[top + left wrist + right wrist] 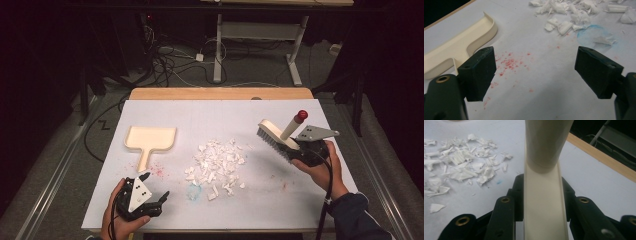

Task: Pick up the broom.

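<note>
A cream hand brush (275,134) with grey bristles and a red-tipped handle is clamped in my right gripper (300,148), held above the white sheet to the right of the scraps. In the right gripper view the brush's cream back (545,202) runs up between the two black jaws, which press on it. A pile of torn white paper scraps (216,165) lies mid-table. The cream dustpan (149,140) rests flat to the left. My left gripper (159,192) sits low near the front edge, jaws wide open with nothing between them (536,72).
Red crumbs (509,63) speckle the sheet beside the dustpan handle. A blue smudge (595,35) marks the paper near the pile's front. The table's wooden edge (220,93) runs along the back; cables and a desk frame (260,35) lie on the floor beyond.
</note>
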Available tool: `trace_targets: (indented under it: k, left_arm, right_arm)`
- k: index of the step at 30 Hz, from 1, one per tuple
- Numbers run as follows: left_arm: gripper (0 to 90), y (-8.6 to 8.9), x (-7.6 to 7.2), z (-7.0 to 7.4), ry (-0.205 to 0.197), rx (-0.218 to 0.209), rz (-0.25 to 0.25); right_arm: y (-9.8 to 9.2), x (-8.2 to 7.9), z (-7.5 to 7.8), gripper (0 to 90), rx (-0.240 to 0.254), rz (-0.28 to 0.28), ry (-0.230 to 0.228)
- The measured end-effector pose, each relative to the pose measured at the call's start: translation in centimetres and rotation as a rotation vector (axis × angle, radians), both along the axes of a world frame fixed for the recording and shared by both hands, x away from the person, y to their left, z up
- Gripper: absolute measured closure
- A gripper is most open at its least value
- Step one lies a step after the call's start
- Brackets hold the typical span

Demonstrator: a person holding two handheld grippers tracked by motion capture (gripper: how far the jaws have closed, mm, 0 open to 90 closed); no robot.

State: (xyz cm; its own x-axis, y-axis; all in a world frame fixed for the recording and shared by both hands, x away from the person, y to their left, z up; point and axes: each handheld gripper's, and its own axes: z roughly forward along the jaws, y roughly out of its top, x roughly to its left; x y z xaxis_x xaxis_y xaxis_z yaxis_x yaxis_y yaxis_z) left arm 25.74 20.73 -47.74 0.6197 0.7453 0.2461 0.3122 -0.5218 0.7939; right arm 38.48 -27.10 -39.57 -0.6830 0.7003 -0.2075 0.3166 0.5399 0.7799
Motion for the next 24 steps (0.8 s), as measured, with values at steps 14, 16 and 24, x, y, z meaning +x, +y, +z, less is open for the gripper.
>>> trace_targets:
  k: [14,16,24]
  left_arm:
    - [16.6,0.1,0.2,-0.2,0.007,0.007,-0.009]
    - [16.6,0.1,0.2,-0.2,0.009,0.004,-0.010]
    - [16.6,0.1,0.3,-0.2,0.011,0.004,-0.016]
  right_arm:
    - [4.1,3.6,-1.6,67.9,-0.140,-0.030,-0.028]
    - [4.9,4.1,-2.0,68.0,-0.168,-0.039,-0.038]
    - [6.4,5.2,-2.5,68.0,-0.179,-0.043,-0.042]
